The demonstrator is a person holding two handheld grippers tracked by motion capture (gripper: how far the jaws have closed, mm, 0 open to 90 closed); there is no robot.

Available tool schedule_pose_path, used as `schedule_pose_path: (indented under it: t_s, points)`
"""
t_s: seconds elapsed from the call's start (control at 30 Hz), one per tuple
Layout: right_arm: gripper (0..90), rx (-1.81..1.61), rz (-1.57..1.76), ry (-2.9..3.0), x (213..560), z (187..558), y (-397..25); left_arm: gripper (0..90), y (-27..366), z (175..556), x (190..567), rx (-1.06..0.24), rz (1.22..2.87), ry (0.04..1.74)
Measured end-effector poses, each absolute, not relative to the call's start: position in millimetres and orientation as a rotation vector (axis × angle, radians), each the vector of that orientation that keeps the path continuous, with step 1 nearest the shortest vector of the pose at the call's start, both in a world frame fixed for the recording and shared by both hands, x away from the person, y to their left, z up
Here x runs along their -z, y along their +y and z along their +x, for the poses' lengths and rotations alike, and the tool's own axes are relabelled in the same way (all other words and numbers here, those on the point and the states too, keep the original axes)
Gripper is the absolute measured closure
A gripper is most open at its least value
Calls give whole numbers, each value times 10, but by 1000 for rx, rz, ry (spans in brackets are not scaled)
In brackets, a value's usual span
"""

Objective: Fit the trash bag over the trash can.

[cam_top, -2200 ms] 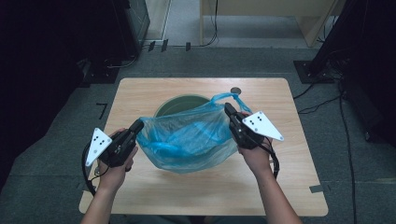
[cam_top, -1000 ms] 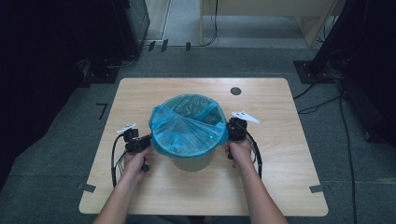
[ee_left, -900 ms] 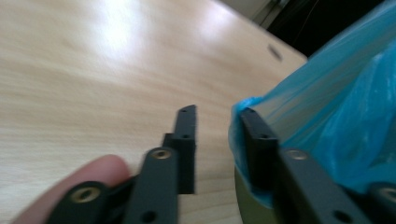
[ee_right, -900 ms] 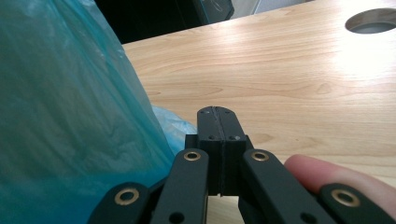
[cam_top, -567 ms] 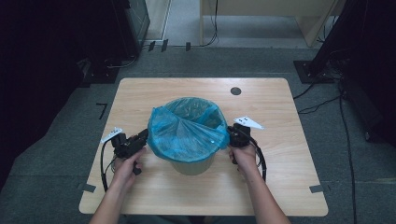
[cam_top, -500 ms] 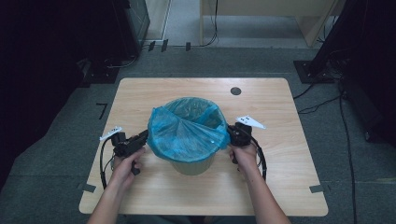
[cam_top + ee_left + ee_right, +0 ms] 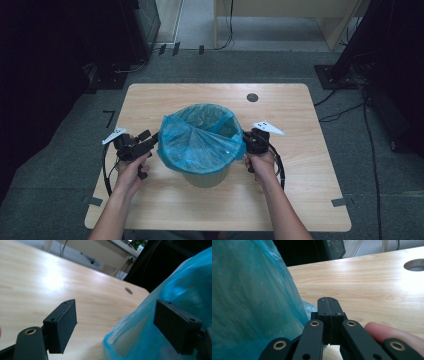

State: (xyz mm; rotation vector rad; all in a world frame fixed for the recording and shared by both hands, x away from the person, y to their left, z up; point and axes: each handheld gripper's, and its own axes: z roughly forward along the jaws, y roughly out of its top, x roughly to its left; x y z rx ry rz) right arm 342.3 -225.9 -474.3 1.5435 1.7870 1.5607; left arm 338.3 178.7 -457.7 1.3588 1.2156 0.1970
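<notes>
**Two grippers flank a bagged bin at the middle of the table**

One wooden table (image 7: 150, 105) takes up most of the high view, standing on grey carpet with dark equipment around its far side. A round cable hole (image 7: 252, 97) sits near the far edge, right of centre.

At the middle of the table stands a bin (image 7: 206, 177), its pale lower wall showing under a blue plastic bag (image 7: 200, 140) that is pulled over the rim and hangs down the outside. The bag's mouth is open at the far side, while a slack fold lies across the near part of the opening.

The person's forearms come in from the near edge, one on each side of the bin. The left gripper (image 7: 150, 141) is at the bag's left flank, angled toward it. In the left gripper view its jaws stand wide apart, and the bag's blue film (image 7: 160, 322) bulges into the gap: one pad (image 7: 177, 326) lies against the plastic, the other pad (image 7: 62, 323) is out over bare wood, clear of the bag.

The right gripper (image 7: 248, 141) is tight against the bag's right flank. In the right gripper view its jaws are pressed together, pad to pad, just beside the plastic (image 7: 249, 302); whether any film is pinched between them cannot be told. A fingertip (image 7: 387, 333) shows at the lower right.
</notes>
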Motion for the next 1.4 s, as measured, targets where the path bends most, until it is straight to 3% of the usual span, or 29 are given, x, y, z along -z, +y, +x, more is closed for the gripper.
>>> schedule_pose_path:
  t_s: [0.1, 0.47, 0.6, 0.7, 0.9, 1.03, 1.23, 1.4]
  points:
    - [900, -1556, 1533, 1784, 4725, 3408, -2258, 234, 1809, 3353, 4479, -228, 1337, 1183]
    - [900, -1539, 1492, 1764, 4679, 3370, -2264, 261, 1820, 3100, 4080, -196, 1223, 964]
    - [900, -1523, 1477, 1771, 4677, 3356, -2255, 254, 1693, 2996, 3945, -173, 1283, 893]
    - [900, -1528, 1477, 1767, 4677, 3346, -2256, 276, 1598, 2903, 3890, -236, 1356, 849]
    - [900, -1524, 1480, 1761, 4691, 3335, -2263, 663, 1487, 2803, 3887, -346, 1476, 830]
    - [900, -1517, 1482, 1752, 4690, 3328, -2279, 842, 1535, 2736, 3855, -360, 1476, 769]
    - [900, -1471, 1498, 1711, 4690, 3322, -2317, 880, 1634, 2530, 3905, -356, 1448, 609]
    - [900, -1405, 1532, 1648, 4697, 3318, -2375, 900, 1805, 2376, 4177, -163, 1504, 398]
